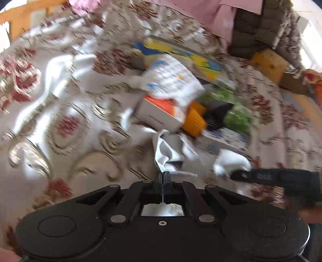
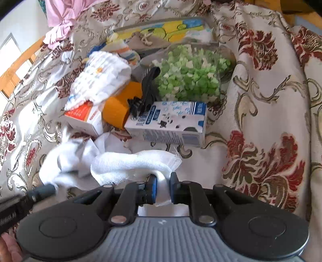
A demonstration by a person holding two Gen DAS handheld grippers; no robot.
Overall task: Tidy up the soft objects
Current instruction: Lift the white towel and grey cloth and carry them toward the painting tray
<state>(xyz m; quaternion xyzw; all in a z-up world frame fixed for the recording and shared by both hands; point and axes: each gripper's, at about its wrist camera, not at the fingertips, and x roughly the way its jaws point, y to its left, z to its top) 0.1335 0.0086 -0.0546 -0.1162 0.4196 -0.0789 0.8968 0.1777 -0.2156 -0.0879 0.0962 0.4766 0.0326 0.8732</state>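
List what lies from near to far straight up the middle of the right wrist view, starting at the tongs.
Right tongs shut on the white sock → blue and white carton → bag of green bits → yellow and blue pouch → flowered bedcover.

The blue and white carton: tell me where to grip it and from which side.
Grip the blue and white carton across its narrow depth at mid-length, coming from above. It lies lengthwise on the floral bedspread with its long top edge exposed; the orange cup crowds its left end.
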